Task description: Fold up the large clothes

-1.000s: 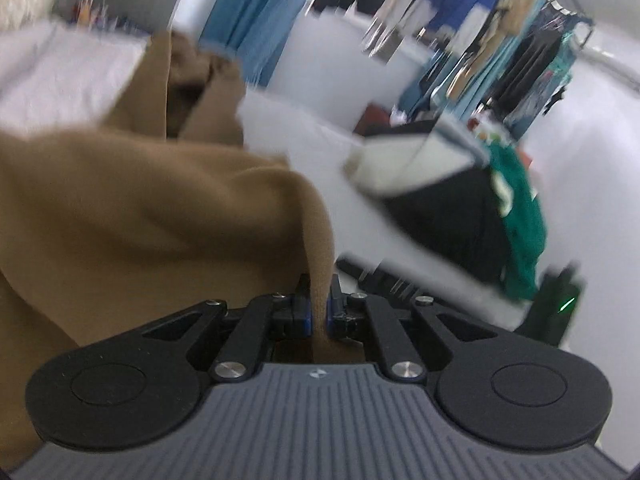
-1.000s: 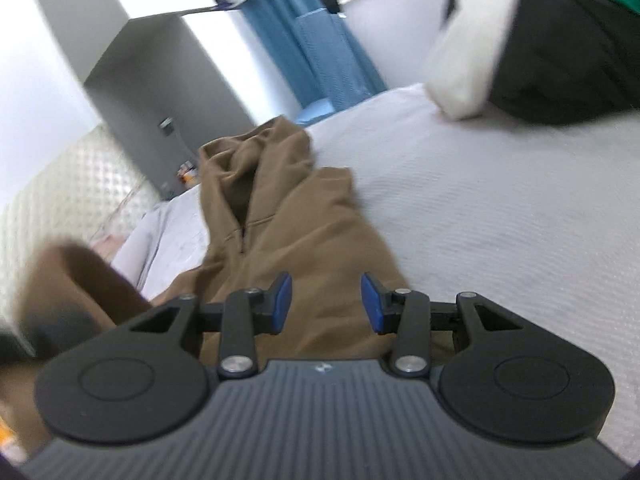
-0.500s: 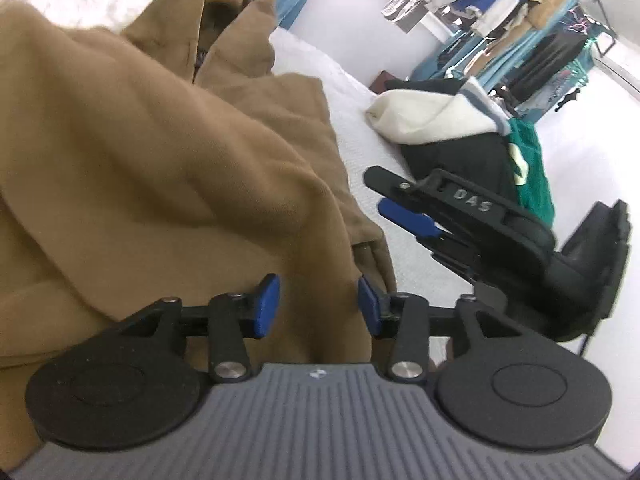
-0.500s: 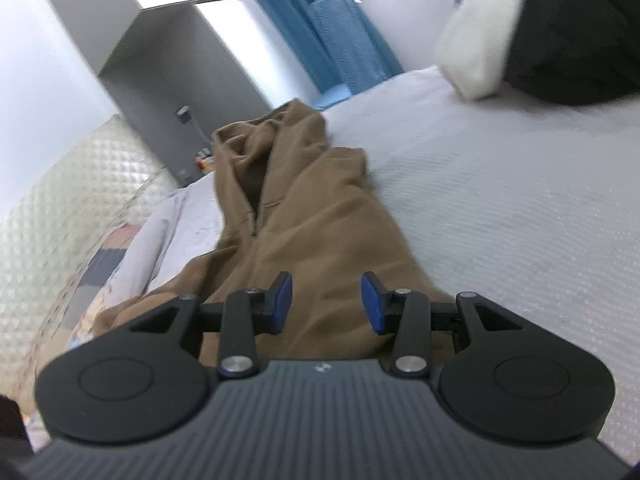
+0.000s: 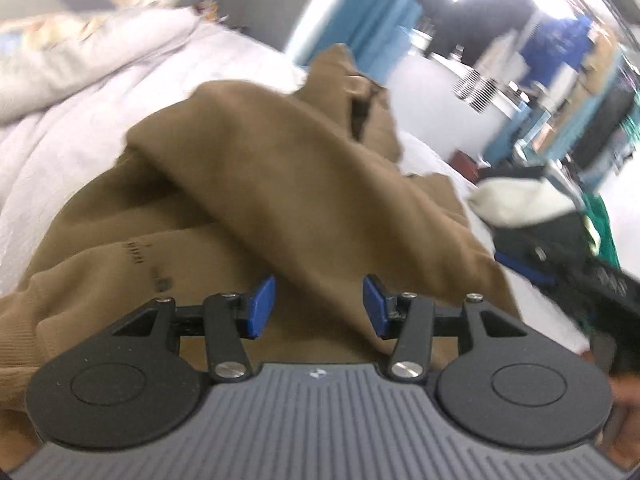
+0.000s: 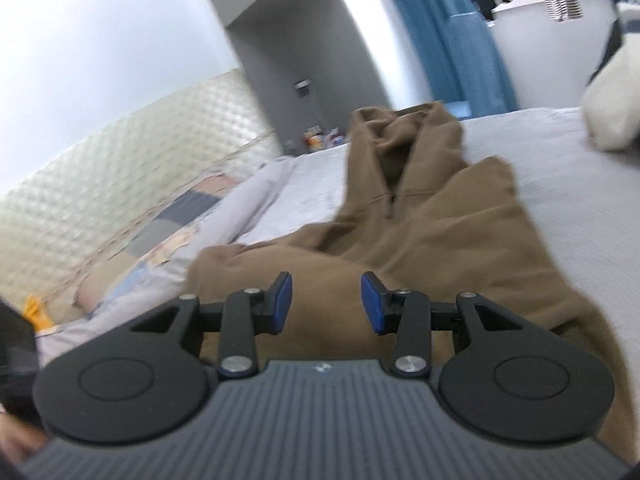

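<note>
While both claws gape, hoodie (image 5: 280, 184) lies folded.

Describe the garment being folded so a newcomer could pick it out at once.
Start at the white bed. The brown hoodie lies spread along it, hood toward the blue curtain. It is the only brown garment, apart from the cream-and-black clothes pile.

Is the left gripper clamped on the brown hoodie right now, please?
No, the left gripper stands open above the brown hoodie.

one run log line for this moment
garment: brown hooded sweatshirt on grey bed, sleeve folded across | left gripper: open, just released | right gripper: open, empty
</note>
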`<state>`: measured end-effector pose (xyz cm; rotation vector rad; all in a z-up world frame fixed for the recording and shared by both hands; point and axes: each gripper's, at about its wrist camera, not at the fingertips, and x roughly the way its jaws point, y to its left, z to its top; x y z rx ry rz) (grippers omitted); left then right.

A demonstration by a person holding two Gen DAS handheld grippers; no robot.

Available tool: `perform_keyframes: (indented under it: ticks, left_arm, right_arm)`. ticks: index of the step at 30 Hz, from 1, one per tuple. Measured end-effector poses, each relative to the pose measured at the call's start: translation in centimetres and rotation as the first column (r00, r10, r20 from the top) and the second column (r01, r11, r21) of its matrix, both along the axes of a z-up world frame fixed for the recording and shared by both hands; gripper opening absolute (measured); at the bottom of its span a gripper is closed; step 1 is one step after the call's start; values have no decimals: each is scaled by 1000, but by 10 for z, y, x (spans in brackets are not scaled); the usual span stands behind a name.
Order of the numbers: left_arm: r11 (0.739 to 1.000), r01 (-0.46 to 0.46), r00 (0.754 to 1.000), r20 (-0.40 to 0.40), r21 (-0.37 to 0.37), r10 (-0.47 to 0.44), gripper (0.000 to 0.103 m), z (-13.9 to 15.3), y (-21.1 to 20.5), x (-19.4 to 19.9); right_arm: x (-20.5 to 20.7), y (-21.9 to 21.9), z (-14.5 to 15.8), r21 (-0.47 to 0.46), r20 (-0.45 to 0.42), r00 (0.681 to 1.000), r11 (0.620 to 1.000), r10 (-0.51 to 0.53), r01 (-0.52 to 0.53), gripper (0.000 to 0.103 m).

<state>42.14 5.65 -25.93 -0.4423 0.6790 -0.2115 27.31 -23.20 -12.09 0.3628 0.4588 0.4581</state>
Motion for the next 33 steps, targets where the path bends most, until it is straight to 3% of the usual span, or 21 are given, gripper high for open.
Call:
perform_keyframes:
  ticks: [2, 6, 10, 16, 18, 21, 22, 23, 24, 26, 30, 33]
  left_arm:
    - [1000, -12, 1000, -7, -23, 12, 55, -5, 13, 6]
    - [999, -19, 1000, 14, -35, 19, 56, -9, 19, 21]
    - [992, -49, 998, 22, -113, 51, 61, -13, 33, 34]
    - [956, -176, 984, -9, -234, 179, 72, -14, 61, 76]
    - [945, -230, 973, -52, -231, 224, 72, -16, 67, 95]
    - [911, -283, 959, -98, -300, 266, 71, -23, 77, 121]
    - [904, -297, 955, -113, -307, 275, 68, -23, 78, 126]
    - [901, -313, 949, -122, -300, 290, 52, -21, 78, 130]
    - [904, -327, 945, -123, -274, 304, 45, -16, 77, 136]
    - [907, -355, 934, -121, -229, 335, 14, -3, 80, 144]
    - [896, -417, 909, -55, -152, 414, 7, 24, 98, 146]
    - [865, -488, 872, -34, -114, 487, 6, 34, 122, 155]
  right_arm:
    - [3, 12, -5, -32, -17, 1000, 999, 24, -24, 42]
    - [23, 34, -29, -198, -117, 993, 980, -23, 0, 40]
    - [48, 42, -53, -219, -236, 969, 976, -68, 15, 39]
    - [50, 52, -44, -204, -177, 983, 979, -49, 12, 43]
    - [52, 53, -45, -210, -160, 986, 978, -47, 12, 43]
    - [58, 53, -51, -191, -168, 985, 981, -41, 8, 42]
    - [59, 55, -52, -190, -168, 985, 982, -39, 7, 42]
    - [58, 56, -52, -189, -160, 986, 982, -33, 3, 42]
    - [58, 57, -51, -187, -151, 988, 982, -26, -3, 42]
    - [58, 60, -48, -181, -130, 991, 983, -7, -17, 42]
    - [52, 64, -40, -169, -81, 996, 985, 26, -39, 42]
    - [49, 68, -37, -156, -65, 996, 985, 64, -73, 40]
